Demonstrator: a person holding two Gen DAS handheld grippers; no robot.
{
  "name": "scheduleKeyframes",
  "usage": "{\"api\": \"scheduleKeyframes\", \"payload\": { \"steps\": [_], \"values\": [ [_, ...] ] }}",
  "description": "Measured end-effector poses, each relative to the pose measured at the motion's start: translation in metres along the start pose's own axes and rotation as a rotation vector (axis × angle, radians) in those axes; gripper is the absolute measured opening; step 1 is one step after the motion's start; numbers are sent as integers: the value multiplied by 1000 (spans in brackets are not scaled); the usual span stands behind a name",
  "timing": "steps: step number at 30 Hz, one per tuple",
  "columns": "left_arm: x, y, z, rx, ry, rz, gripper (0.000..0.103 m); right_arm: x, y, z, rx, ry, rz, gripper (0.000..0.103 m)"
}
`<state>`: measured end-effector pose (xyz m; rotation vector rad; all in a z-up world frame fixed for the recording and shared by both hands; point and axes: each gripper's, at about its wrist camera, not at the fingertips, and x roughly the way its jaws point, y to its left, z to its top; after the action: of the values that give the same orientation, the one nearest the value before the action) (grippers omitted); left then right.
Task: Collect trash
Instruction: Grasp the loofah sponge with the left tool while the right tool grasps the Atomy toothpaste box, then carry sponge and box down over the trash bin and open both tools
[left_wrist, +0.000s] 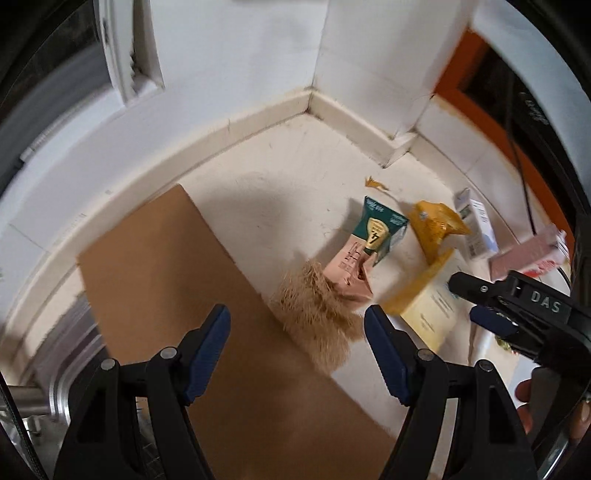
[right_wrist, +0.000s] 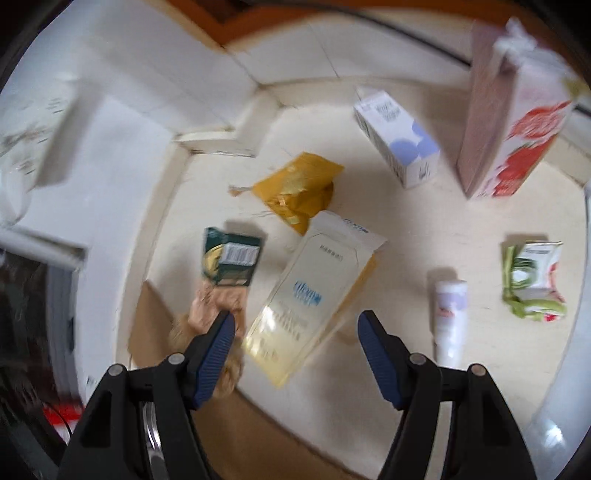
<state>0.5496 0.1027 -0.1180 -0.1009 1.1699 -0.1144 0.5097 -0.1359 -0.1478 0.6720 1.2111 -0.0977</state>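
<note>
Trash lies scattered on a cream floor. A green and pink carton (left_wrist: 369, 251) (right_wrist: 229, 262) lies beside a tan bristly tuft (left_wrist: 317, 314). A yellow wrapper (left_wrist: 436, 225) (right_wrist: 299, 188) and a flat cream and yellow packet (right_wrist: 314, 291) (left_wrist: 428, 302) lie next to them. My left gripper (left_wrist: 297, 354) is open and empty over a brown cardboard sheet (left_wrist: 166, 266). My right gripper (right_wrist: 295, 354) is open and empty just above the cream packet; it also shows in the left wrist view (left_wrist: 480, 299).
A white and blue box (right_wrist: 399, 140), a tall pink carton (right_wrist: 513, 107), a white tube (right_wrist: 448, 321) and a crushed green and white carton (right_wrist: 532, 280) lie to the right. White walls meet in a corner (left_wrist: 310, 99). A metal rim (left_wrist: 70, 369) sits at the left.
</note>
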Motion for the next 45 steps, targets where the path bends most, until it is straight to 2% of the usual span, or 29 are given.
{"api": "scheduleKeyframes", "payload": {
  "steps": [9, 13, 15, 20, 22, 27, 28, 31, 36, 41, 45],
  "values": [
    [43, -2, 9, -23, 55, 8, 73, 40, 17, 4, -32, 23, -151, 70],
    [55, -4, 5, -5, 87, 30, 73, 44, 17, 1, -89, 17, -205, 69],
    [56, -5, 4, -5, 95, 26, 73, 40, 13, -2, -104, 10, -211, 65],
    [55, -5, 0, -19, 109, 9, 70, 32, -4, -6, -98, 3, -202, 64],
    [57, -6, 0, -32, 118, -14, 53, 27, -9, -8, -103, -5, -191, 63],
    [55, -13, -3, -42, 102, -12, 47, 10, -14, -11, -110, -32, -155, 62],
    [53, -14, -3, -43, 95, -10, 39, 6, -14, -12, -114, -39, -148, 62],
    [48, -14, -4, -55, 75, -20, 32, -6, -10, -16, -141, -67, -135, 61],
    [26, -23, -4, -51, 3, -38, 29, -32, -7, -26, -173, -113, -114, 60],
    [-5, -36, -9, -22, -11, -74, 28, -59, -10, -41, -188, -139, -92, 59],
    [-47, -48, -27, 22, -37, -99, 28, -87, -15, -60, -221, -149, -76, 58]
  ]
}}
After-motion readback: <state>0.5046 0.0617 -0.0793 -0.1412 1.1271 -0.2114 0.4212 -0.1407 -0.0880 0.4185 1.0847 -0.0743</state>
